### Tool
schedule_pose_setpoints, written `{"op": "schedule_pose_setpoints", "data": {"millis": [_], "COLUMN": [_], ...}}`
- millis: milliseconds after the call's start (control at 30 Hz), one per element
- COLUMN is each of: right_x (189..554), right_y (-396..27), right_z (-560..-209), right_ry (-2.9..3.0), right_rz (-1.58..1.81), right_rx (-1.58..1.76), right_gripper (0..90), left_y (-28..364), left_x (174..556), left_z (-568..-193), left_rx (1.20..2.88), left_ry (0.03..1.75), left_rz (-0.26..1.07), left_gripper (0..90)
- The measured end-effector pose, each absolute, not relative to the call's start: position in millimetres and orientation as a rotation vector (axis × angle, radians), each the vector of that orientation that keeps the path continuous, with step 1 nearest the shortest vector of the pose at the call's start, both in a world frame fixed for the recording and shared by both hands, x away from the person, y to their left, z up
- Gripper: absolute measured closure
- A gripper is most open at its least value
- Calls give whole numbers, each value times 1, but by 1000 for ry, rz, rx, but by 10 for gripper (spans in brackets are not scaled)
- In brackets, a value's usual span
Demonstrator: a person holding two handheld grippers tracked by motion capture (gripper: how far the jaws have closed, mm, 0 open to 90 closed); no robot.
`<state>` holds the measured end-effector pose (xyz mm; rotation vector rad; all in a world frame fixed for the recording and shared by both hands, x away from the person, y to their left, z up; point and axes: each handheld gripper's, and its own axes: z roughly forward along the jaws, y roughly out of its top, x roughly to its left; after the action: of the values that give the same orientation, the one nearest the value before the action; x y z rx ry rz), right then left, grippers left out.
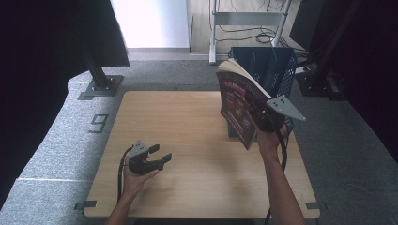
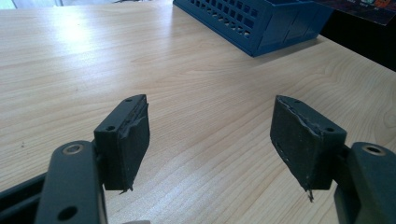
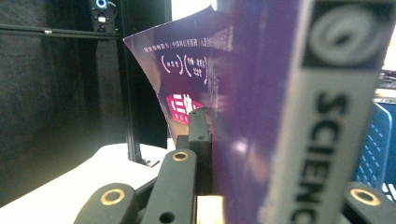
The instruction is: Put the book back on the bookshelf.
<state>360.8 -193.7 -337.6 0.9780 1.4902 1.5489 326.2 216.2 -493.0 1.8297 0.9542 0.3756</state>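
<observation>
Book (image 1: 239, 101) clamped in right claw (image 1: 263, 117), hiding blue basket (image 1: 277, 65); left claw (image 1: 157, 157) wide.

You have a light wooden table (image 1: 187, 140) in front of you, standing on grey carpet (image 1: 56, 154) that carries a dark marking shaped like a "9" (image 1: 98, 123) just off the table's left edge. Beyond the far edge you can see a black post on a bolted base plate (image 1: 101, 84) at the left, black curtains (image 1: 42, 56) on both sides, and a grey metal stand with cables (image 1: 248, 21) at the back.
</observation>
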Motion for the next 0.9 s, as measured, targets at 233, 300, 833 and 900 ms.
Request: {"op": "schedule_pose_setpoints", "data": {"millis": [233,300,833,900], "right_x": [363,365,381,382], "right_y": [-199,-201,-211,-212], "right_z": [-335,-334,-335,-335], "right_ry": [1466,1461,1428,1423], "right_rz": [1543,1535,1493,1491], "right_rx": [990,995,1042,1047], "right_gripper": [815,815,815,815], "left_y": [216,216,217,218], "left_x": [326,326,327,327], "left_z": [-493,-493,-493,-493], "left_rx": [1830,1830,1825,1827], "left_ry": [957,956,959,960], "left_rz": [374,374,374,374], "left_gripper": [286,287,287,286]}}
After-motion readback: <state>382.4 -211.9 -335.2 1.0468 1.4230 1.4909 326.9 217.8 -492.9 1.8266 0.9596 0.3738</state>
